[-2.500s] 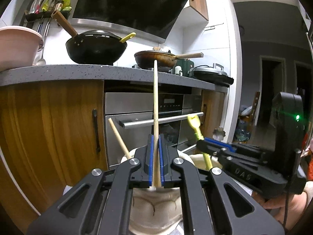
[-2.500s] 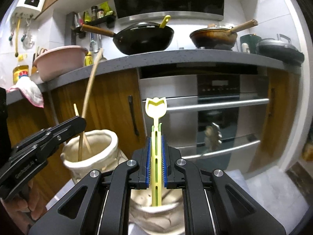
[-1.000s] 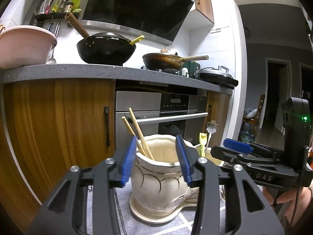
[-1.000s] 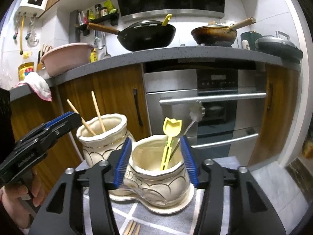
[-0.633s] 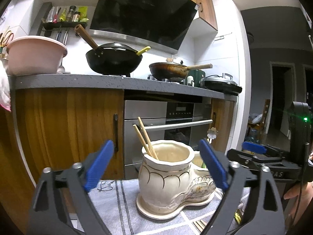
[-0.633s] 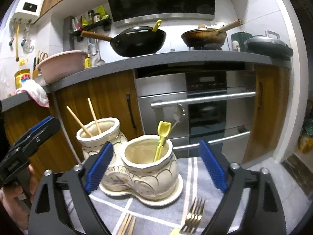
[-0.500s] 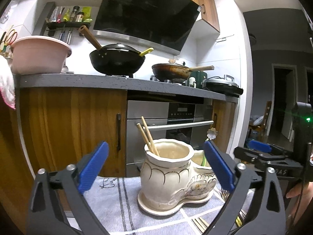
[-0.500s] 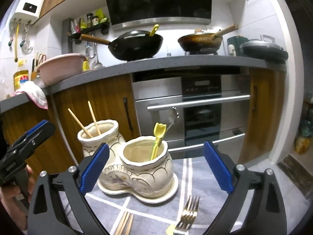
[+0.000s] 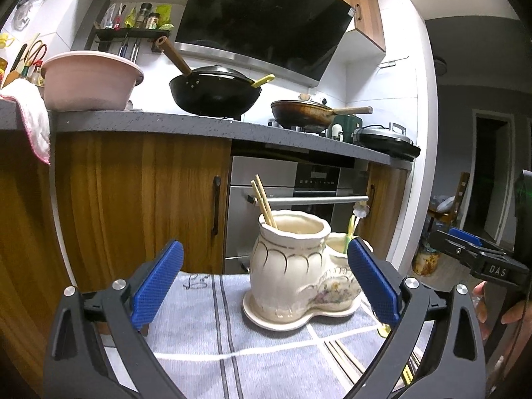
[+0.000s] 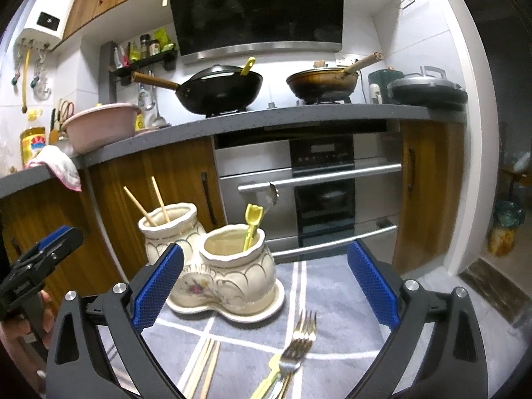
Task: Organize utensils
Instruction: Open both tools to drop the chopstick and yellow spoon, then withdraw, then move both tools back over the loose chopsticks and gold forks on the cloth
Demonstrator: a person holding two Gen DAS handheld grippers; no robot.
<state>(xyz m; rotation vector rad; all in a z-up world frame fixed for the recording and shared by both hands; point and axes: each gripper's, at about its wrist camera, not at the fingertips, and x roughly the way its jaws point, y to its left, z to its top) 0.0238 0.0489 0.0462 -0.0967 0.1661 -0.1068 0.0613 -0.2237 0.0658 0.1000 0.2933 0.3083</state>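
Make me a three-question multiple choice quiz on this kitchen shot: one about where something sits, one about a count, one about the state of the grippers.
1. Where do the forks lie?
A. in the taller pot
B. on the grey cloth
C. on the counter

2. How many chopsticks stand in the taller pot?
A. one
B. two
C. four

3. How are the left gripper and right gripper?
A. both open and empty
B. both shut on utensils
C. only the left open

Answers: 1 B, the forks rest flat on the grey cloth; 2 B, two sticks rise above the rim; 3 A, blue pads wide apart, nothing between.
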